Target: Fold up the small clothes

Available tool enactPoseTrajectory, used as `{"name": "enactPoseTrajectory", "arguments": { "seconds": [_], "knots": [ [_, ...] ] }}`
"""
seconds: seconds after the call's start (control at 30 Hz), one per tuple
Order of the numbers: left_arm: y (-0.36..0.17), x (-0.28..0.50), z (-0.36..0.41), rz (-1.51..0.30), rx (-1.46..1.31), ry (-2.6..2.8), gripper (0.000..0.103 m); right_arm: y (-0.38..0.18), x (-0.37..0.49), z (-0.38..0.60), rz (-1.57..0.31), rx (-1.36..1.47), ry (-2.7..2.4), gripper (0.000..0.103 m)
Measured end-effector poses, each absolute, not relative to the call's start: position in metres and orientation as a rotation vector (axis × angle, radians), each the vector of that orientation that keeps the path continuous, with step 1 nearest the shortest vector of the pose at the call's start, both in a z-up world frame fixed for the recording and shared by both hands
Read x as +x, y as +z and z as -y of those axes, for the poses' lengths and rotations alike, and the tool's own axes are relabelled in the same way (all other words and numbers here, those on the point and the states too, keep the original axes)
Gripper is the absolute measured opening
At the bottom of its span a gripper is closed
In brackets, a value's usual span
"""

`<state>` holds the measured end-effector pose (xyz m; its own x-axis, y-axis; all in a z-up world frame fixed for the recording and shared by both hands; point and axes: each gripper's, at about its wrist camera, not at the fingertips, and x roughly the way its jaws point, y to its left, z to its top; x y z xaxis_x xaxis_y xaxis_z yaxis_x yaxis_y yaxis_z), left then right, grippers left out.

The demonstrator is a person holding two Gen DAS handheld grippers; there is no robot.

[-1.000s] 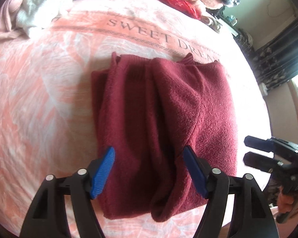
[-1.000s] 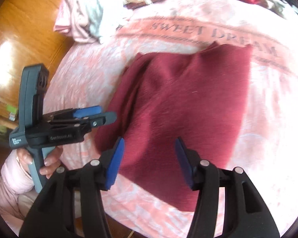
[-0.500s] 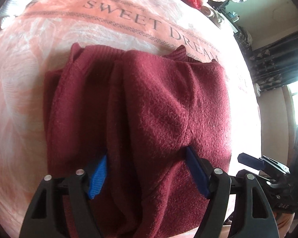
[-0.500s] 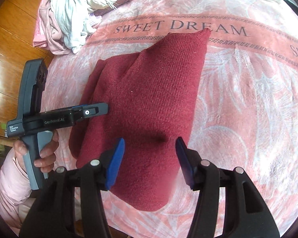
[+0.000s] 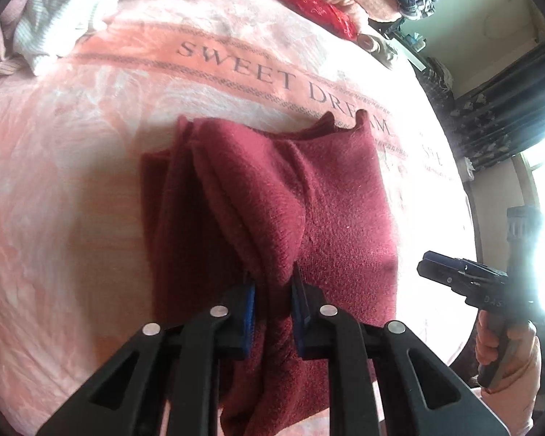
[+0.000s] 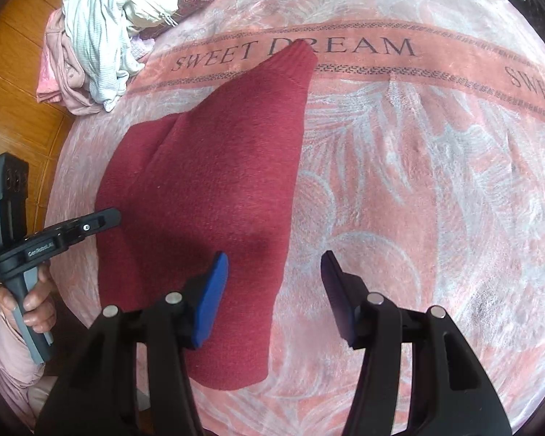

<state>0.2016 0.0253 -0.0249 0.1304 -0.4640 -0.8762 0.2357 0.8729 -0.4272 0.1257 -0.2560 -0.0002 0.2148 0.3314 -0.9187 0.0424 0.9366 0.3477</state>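
A dark red knitted garment lies folded lengthwise on a pink blanket printed SWEET DREAM. My left gripper is shut on a ridge of its near edge, which bunches up between the blue pads. In the right wrist view the garment is a long tapered strip, and the left gripper shows at its left edge. My right gripper is open and empty, hovering over the garment's near right edge. In the left wrist view it appears at the far right, off the cloth.
A heap of white and pink clothes lies at the blanket's far left corner. Red and patterned items and pillows line the far edge. Wooden floor lies beyond the left side. Dark curtains hang at the right.
My left gripper has gone from open over the garment to shut on a pinched fold of its near edge. The right gripper stays open and has shifted right over the garment's right edge.
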Motion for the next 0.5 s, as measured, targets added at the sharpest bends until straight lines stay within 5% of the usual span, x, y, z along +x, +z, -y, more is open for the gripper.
{"name": "enactPoseTrajectory", "arguments": {
  "seconds": [0.13, 0.33, 0.5],
  "knots": [
    [-0.017, 0.213, -0.051, -1.32, -0.187, -0.5, 0.016, -0.003, 0.127, 0.247, -1.358, 0.363, 0.246, 0.054],
    [-0.08, 0.219, -0.047, -1.423, -0.058, -0.419, 0.021, -0.022, 0.123, 0.215, -1.448, 0.358, 0.327, 0.056],
    [-0.046, 0.206, -0.053, -1.373, -0.041, -0.441, 0.047, -0.035, 0.116, 0.205, -1.505, 0.393, 0.407, 0.068]
  ]
}}
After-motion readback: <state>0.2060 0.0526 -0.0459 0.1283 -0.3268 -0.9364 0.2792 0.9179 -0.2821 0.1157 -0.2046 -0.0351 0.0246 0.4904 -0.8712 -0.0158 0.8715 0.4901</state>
